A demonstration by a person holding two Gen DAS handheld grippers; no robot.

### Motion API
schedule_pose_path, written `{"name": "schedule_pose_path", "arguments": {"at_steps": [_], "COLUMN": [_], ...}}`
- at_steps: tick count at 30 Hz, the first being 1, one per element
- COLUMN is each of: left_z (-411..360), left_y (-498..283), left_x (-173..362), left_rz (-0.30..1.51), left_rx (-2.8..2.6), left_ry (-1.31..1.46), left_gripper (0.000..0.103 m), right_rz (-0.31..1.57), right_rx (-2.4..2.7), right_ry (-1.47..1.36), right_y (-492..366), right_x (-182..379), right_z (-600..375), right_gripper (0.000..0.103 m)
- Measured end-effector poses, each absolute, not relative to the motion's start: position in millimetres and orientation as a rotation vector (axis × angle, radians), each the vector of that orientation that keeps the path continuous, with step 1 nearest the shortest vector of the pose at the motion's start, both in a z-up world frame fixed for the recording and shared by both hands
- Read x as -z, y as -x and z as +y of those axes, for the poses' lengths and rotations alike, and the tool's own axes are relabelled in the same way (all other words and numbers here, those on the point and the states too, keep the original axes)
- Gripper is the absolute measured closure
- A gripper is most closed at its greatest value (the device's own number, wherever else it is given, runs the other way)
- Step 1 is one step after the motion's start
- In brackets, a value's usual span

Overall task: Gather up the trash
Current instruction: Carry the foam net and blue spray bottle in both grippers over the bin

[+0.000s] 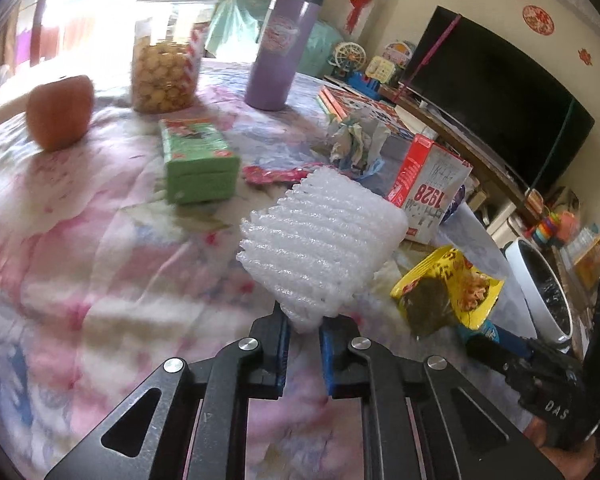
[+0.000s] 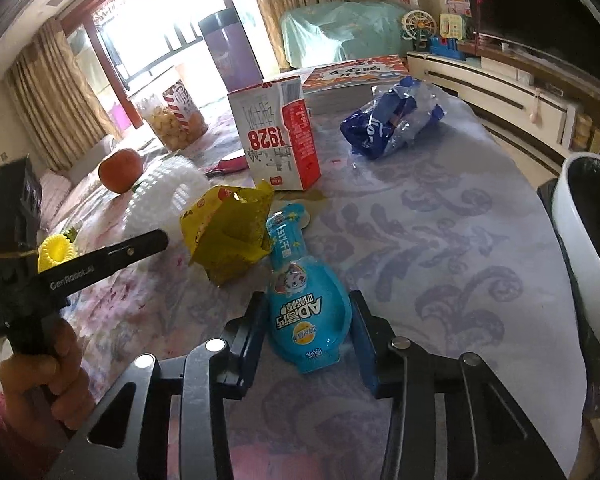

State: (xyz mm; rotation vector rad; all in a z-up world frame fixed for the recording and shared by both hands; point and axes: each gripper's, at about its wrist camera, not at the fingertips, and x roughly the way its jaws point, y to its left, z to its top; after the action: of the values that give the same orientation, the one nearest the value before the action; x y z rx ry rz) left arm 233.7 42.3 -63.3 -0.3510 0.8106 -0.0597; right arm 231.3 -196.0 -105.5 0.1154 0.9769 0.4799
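Note:
My left gripper (image 1: 304, 330) is shut on a white foam fruit net (image 1: 320, 248) and holds it above the table; the net also shows in the right wrist view (image 2: 160, 196). My right gripper (image 2: 306, 320) is open, its fingers on either side of a blue drink bottle (image 2: 304, 308) lying on the tablecloth. A crumpled yellow wrapper (image 2: 230, 232) lies just beyond the bottle and shows in the left wrist view (image 1: 448, 288). A red and white 1928 carton (image 2: 280, 136) stands behind it. A blue plastic bag (image 2: 392, 120) lies far right. Crumpled paper (image 1: 356, 140) and a pink wrapper (image 1: 272, 174) lie mid-table.
A white bin with a black liner (image 2: 580, 248) stands at the table's right edge, also in the left wrist view (image 1: 540, 288). An apple (image 1: 60, 112), snack jar (image 1: 164, 72), purple tumbler (image 1: 280, 44), green box (image 1: 198, 160) and books (image 2: 352, 76) stand on the table.

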Motion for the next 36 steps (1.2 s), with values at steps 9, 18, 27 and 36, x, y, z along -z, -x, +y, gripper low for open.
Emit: {"name": "schedule_pose_path", "arguments": {"at_steps": [9,18,27,36], "left_z": [43,14,-25,-63], "left_y": [-194,-181,-184,-199], "left_x": [49,27,18,19], "left_rz": [0.788,0.764,0.758,0.772], "left_rx": [0.086,0.178,0.274,0.353], "left_ry": [0.350,0.315,0.264,0.220], "left_gripper": [0.092,0.092,0.092,0.092], "right_rz": [0.946,0.911,0.877,0.837], "right_rx": [-0.437,-0.391,-0.346,-0.290], "right_ry": [-0.167,-0.201,-0.233,-0.270], "right_y": [-211,-198,-185,-174], "right_x": [98,85,74,61], "right_z": [-223,-252,-282,-321], "right_gripper": [0.062,0.062,0.062,0.062]}}
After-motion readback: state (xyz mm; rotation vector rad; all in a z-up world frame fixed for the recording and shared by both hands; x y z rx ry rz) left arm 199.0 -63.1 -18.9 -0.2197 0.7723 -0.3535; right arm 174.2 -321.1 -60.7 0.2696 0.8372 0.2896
